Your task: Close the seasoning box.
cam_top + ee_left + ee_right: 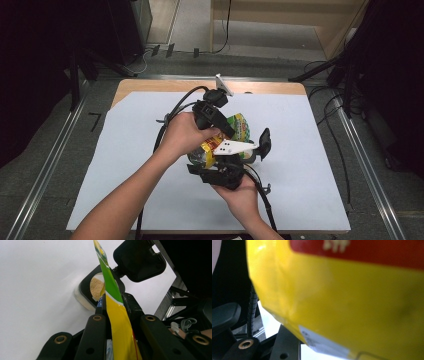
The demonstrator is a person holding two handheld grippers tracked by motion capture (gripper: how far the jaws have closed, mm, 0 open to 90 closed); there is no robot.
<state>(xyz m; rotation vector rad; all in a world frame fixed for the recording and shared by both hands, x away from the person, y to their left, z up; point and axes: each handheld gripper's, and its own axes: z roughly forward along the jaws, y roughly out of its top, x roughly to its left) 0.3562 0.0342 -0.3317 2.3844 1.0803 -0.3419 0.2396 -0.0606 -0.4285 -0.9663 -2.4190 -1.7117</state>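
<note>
White sheeting (310, 165) covers most of the wooden table, with bare wood showing as a strip along the far edge (270, 87) and grey floor and metal rails on both sides; the sheet lies bare to the left, right and far side of the hands, so the work sits bunched near the middle. Nearest the person, the right hand (243, 192) comes up from the bottom edge holding the right gripper (226, 169), a black tool with a grey three-cornered plate on top, pressed close against the yellow and green glossy plastic packet (239, 127). In the right gripper view the packet's yellow face with a red band sits so close to the lens that I cannot tell how that gripper's jaws stand. Just beyond, the left hand (185, 132) holds the left gripper (113, 307), and in the left gripper view its two black jaws are closed on the packet's thin edge, which rises between them as a yellow and green strip. Farther along that view a small black-rimmed square container (86, 288) rests on the sheet, holding a tan crumbly substance (96, 287), with its black hinged lid (140, 260) swung open above it. The packet's edge crosses in front of the container's opening.
</note>
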